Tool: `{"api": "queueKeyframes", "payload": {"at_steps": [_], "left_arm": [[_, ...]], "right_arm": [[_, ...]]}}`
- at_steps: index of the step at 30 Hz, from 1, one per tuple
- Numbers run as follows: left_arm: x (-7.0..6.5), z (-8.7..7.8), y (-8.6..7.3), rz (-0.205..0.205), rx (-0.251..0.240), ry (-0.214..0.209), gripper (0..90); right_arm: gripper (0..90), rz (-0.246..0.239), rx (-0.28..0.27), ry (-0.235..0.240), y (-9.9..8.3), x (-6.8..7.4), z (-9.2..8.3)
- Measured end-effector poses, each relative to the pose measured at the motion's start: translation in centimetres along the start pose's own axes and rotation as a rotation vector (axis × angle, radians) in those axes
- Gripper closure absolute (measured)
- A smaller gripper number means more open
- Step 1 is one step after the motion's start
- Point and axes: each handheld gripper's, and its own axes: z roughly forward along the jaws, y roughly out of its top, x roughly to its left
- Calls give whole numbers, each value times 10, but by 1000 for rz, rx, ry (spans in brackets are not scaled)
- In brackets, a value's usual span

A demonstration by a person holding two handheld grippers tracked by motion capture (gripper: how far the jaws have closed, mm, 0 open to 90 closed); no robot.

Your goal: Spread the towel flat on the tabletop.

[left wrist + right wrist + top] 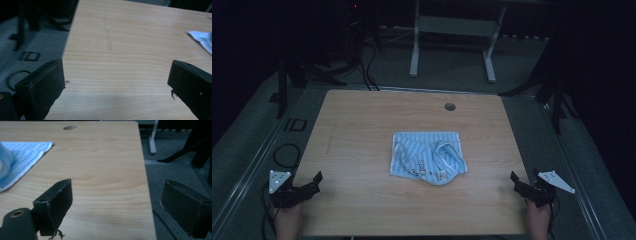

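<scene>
A light blue striped cloth (428, 159), partly folded with its right side bunched up, lies in the middle of the wooden table (362, 125). My left gripper (314, 181) rests at the table's front left edge, open, with nothing between its jaws. My right gripper (517, 182) sits at the front right edge, open and empty too. In the left gripper view the jaws (117, 80) stand wide over bare wood, with a corner of the cloth (202, 40) at far right. In the right gripper view the jaws (117, 202) straddle the table's right edge, and the cloth (22, 160) lies at left.
A round cable hole (450, 106) sits near the table's far edge. Beyond the table stands a white desk frame (452, 45) on grey carpet. Dark stands (557, 95) and cables (287, 155) flank both sides of the table on the floor.
</scene>
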Motion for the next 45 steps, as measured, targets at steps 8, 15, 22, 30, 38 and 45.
{"api": "queueKeyframes", "payload": {"at_steps": [8, 15, 22, 30, 38, 45], "left_arm": [[2, 11, 10, 100, 213, -151, 13], [0, 18, 19, 228, 379, -159, 13], [6, 26, 33, 355, 538, -183, 13], [-10, 33, 41, 529, 713, -234, 13], [-20, 38, 43, 602, 820, -246, 13], [-29, 37, 43, 662, 929, -244, 13]], "right_arm": [[104, -53, 153, 110, 1, 0, 10], [104, -102, 243, 136, 6, -2, 13], [124, -242, 458, 230, 20, 2, 22], [129, -416, 730, 314, 34, 13, 32], [129, -555, 908, 334, 49, 27, 38], [136, -663, 1040, 332, 60, 43, 42]]}}
